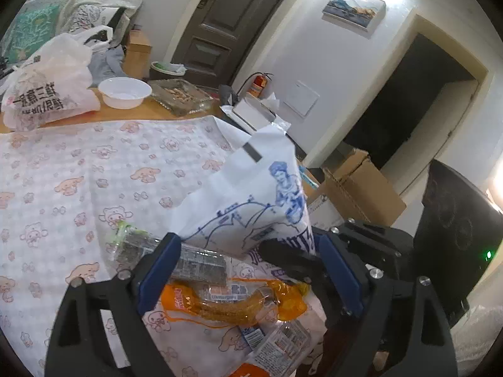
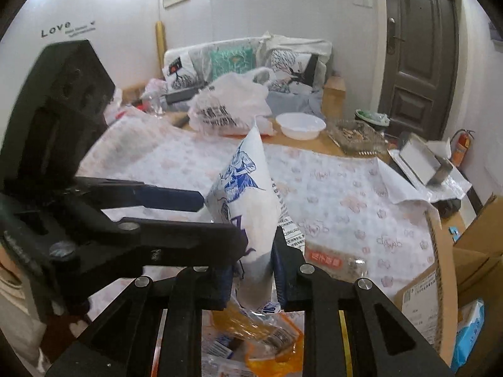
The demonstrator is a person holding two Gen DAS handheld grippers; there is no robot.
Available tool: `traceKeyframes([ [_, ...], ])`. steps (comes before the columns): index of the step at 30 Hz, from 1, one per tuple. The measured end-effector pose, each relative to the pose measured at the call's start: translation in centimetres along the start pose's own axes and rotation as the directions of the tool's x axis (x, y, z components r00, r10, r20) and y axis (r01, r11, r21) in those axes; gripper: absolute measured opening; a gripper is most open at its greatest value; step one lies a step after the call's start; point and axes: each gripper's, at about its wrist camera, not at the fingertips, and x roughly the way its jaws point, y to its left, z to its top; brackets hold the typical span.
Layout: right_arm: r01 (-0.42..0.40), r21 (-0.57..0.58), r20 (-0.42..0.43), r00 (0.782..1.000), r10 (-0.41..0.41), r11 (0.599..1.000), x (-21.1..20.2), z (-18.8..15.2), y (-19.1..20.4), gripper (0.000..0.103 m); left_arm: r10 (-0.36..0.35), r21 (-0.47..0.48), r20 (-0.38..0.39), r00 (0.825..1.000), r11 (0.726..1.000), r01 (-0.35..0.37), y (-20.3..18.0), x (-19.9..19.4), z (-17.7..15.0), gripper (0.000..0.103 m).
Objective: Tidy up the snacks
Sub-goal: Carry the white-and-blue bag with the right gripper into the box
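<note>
The sorting looks barely begun: the right gripper (image 2: 253, 278) pinches the lower end of a white bag (image 2: 248, 207) with blue drawings and holds it upright above the patterned cloth (image 2: 339, 185), while an orange packet (image 1: 232, 301), a dark packet (image 1: 188, 260) and other wrappers lie in a loose heap beneath, not yet sorted. The left gripper (image 1: 248, 267) stands wide and holds nothing, with the bag's lower edge and the heap showing between its fingers. Only the right view shows the pads pressing on the bag and a cardboard box (image 2: 440, 286) just beside the cloth; only the left view shows the heap clearly.
</note>
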Motion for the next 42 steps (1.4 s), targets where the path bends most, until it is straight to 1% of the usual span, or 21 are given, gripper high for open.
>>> traceKeyframes([
  [2, 0.002, -0.008, 0.025, 1.000, -0.002, 1.000, -0.6, 0.2, 0.4, 0.015, 0.000, -0.005, 0.011, 1.000, 1.000, 0.000, -0.2, -0.4, 0.1, 0.089],
  [3, -0.004, 0.000, 0.037, 0.999, 0.004, 1.000, -1.0, 0.3, 0.5, 0.015, -0.007, -0.022, 0.011, 1.000, 1.000, 0.007, -0.2, -0.5, 0.2, 0.091],
  [5, -0.024, -0.008, 0.058, 0.998, 0.025, 1.000, -1.5, 0.3, 0.8, 0.014, 0.000, -0.037, 0.009, 1.000, 0.999, 0.001, -0.4, -0.6, 0.2, 0.092],
  [6, -0.030, -0.016, 0.064, 0.997, 0.031, 0.999, -1.7, 0.3, 1.0, 0.013, 0.007, -0.033, 0.008, 1.000, 0.999, -0.006, -0.7, -0.6, 0.2, 0.092],
  [7, -0.037, -0.028, 0.066, 0.997, 0.039, 0.999, -1.9, 0.3, 1.4, 0.013, 0.000, -0.033, 0.024, 1.000, 0.999, 0.001, -1.1, -0.8, 0.3, 0.092],
  [8, -0.043, -0.034, 0.061, 0.997, 0.045, 0.999, -2.0, 0.2, 1.6, 0.013, -0.001, -0.031, 0.018, 1.000, 1.000, 0.001, -1.3, -0.6, 0.4, 0.092],
  [10, -0.051, -0.053, 0.051, 0.997, 0.053, 0.997, -2.1, -0.1, 2.2, 0.012, 0.055, -0.008, 0.001, 0.998, 0.998, -0.055, -2.0, -0.1, 0.3, 0.084],
  [11, -0.043, -0.059, 0.049, 0.998, 0.046, 0.997, -2.1, -0.2, 2.3, 0.012, 0.057, -0.003, 0.003, 0.998, 0.998, -0.057, -2.1, 0.0, 0.2, 0.079],
  [12, -0.039, -0.057, 0.046, 0.998, 0.041, 0.998, -2.1, -0.4, 2.3, 0.012, 0.060, -0.010, -0.005, 0.998, 0.998, -0.060, -1.9, 0.1, 0.1, 0.071],
  [13, -0.044, -0.042, 0.035, 0.998, 0.045, 0.998, -1.9, -0.6, 2.0, 0.012, 0.066, -0.020, -0.014, 0.998, 0.998, -0.067, -1.6, 0.4, 0.1, 0.065],
  [14, -0.051, -0.024, 0.022, 0.998, 0.052, 0.998, -1.7, -0.9, 1.6, 0.012, 0.056, -0.030, -0.025, 0.998, 0.998, -0.057, -1.2, 0.6, 0.0, 0.062],
  [16, -0.066, -0.005, 0.006, 0.998, 0.066, 0.998, -1.3, -1.4, 1.1, 0.012, 0.033, -0.038, -0.046, 0.998, 0.999, -0.035, -0.7, 1.3, -0.4, 0.061],
  [18, -0.060, -0.005, -0.009, 0.998, 0.060, 0.998, -0.8, -1.9, 1.0, 0.012, 0.039, -0.037, -0.061, 0.997, 0.998, -0.041, -0.6, 1.9, -0.9, 0.059],
  [22, -0.087, 0.023, -0.037, 0.995, 0.088, 0.996, 0.0, -2.5, 0.3, 0.012, 0.047, -0.028, -0.082, 0.996, 0.998, -0.049, -0.4, 2.8, -1.3, 0.055],
  [25, -0.088, 0.024, -0.034, 0.995, 0.089, 0.996, 0.1, -2.6, 0.2, 0.012, 0.049, -0.018, -0.075, 0.996, 0.999, -0.050, -0.6, 2.7, -1.0, 0.052],
  [29, -0.088, 0.021, -0.003, 0.996, 0.088, 0.996, -0.7, -1.9, 0.0, 0.012, 0.069, 0.013, -0.043, 0.997, 0.998, -0.068, -1.8, 1.7, -0.2, 0.049],
  [34, -0.085, 0.008, 0.067, 0.994, 0.084, 0.996, -3.5, -0.3, -0.2, 0.012, 0.090, 0.069, 0.004, 0.996, 0.994, -0.090, -5.0, -0.5, 1.7, 0.049],
  [39, -0.071, -0.005, 0.157, 0.985, 0.071, 0.997, -8.1, 1.0, -1.3, 0.012, 0.123, 0.157, 0.053, 0.991, 0.979, -0.129, -10.4, -2.0, 3.5, 0.048],
  [42, -0.062, -0.002, 0.201, 0.978, 0.061, 0.998, -10.8, 1.2, -2.6, 0.012, 0.129, 0.199, 0.069, 0.989, 0.970, -0.140, -13.7, -2.1, 4.4, 0.048],
])
